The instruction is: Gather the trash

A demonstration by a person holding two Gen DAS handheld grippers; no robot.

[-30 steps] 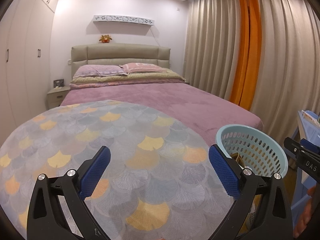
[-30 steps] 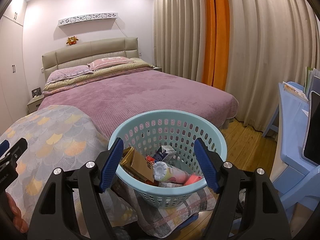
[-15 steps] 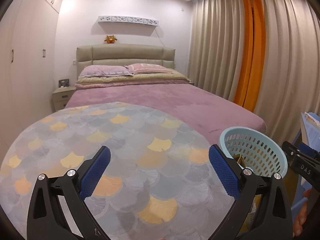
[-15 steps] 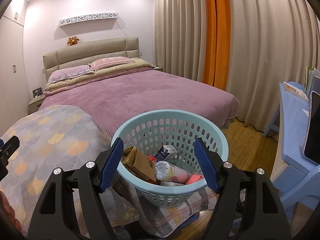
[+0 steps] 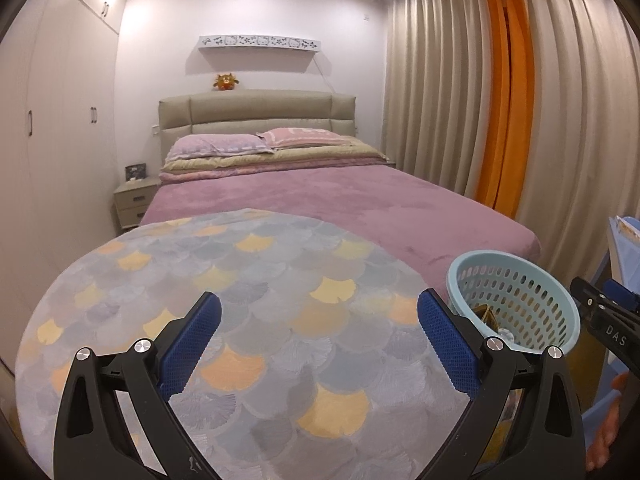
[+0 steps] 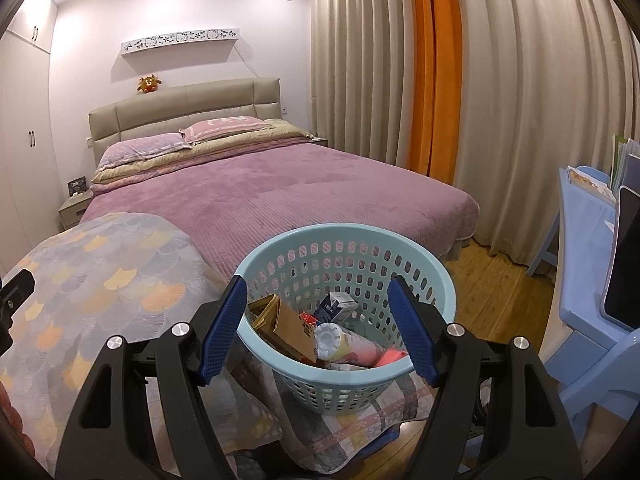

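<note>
Risen slightly since the earlier frame, the left gripper (image 5: 319,342) sees the patterned round cushion (image 5: 248,280) lower in its view; its jaws stand wide apart, holding nothing. Right gripper (image 6: 317,330) (unmoved) hangs with jaws wide open, flanking the blue basket (image 6: 400,240) without touching it. Inside the basket lie the trash items: a brown carton (image 6: 290,330) leaning on the left wall, a small box (image 6: 335,306), and a cylindrical bottle (image 6: 344,344) on its side, its long axis running left to right, cap end pointing left toward the camera.

"DAS" on right claw (image 5: 612,334)
</note>
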